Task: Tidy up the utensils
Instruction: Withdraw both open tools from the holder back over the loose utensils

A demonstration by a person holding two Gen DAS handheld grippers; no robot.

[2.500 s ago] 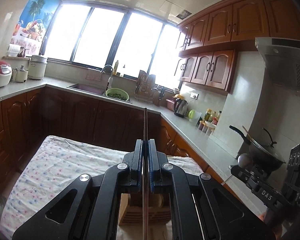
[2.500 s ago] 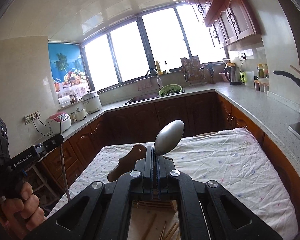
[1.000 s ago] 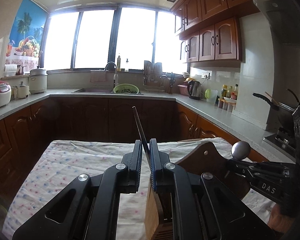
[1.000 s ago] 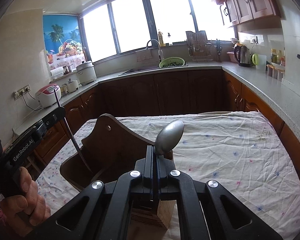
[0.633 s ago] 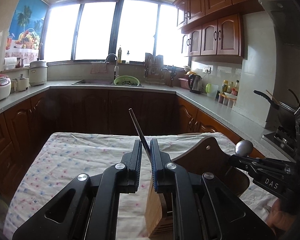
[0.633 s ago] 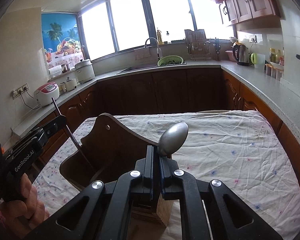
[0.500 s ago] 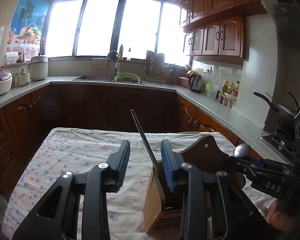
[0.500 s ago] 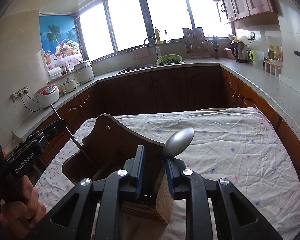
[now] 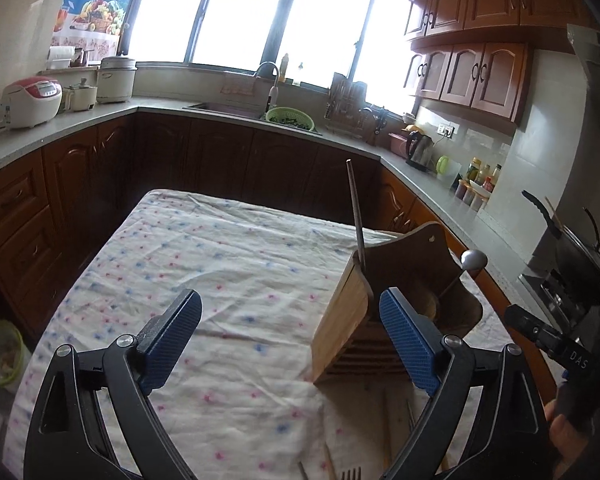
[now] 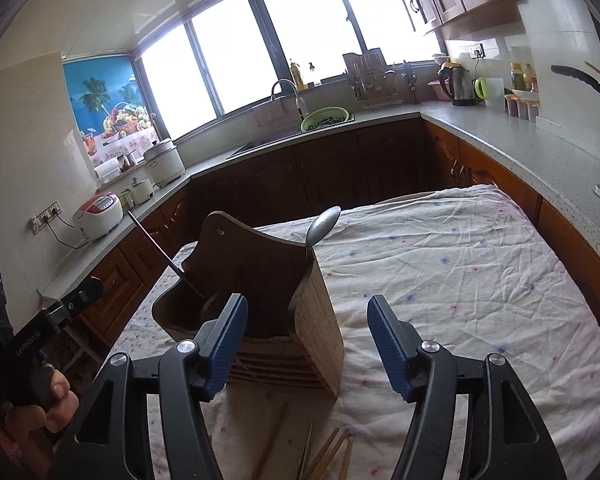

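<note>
Both tools empty: left gripper [image 9: 288,332] and right gripper [image 10: 303,342] have just been opening and stand spread. Chopstick [image 9: 356,216] and spoon [image 10: 323,222] lean inside wooden holder [image 10: 300,304]. Loose chopsticks [image 10: 332,454] lie just before it; a careless reach could tip it.

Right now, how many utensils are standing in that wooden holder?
2: a dark chopstick leaning at the holder's left end, a metal spoon at its right end. More may hide inside.

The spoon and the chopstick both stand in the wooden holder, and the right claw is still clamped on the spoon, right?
Not quite. The right wrist view shows the right claw open, clear of the spoon. Spoon and chopstick do stand in the holder.
</note>
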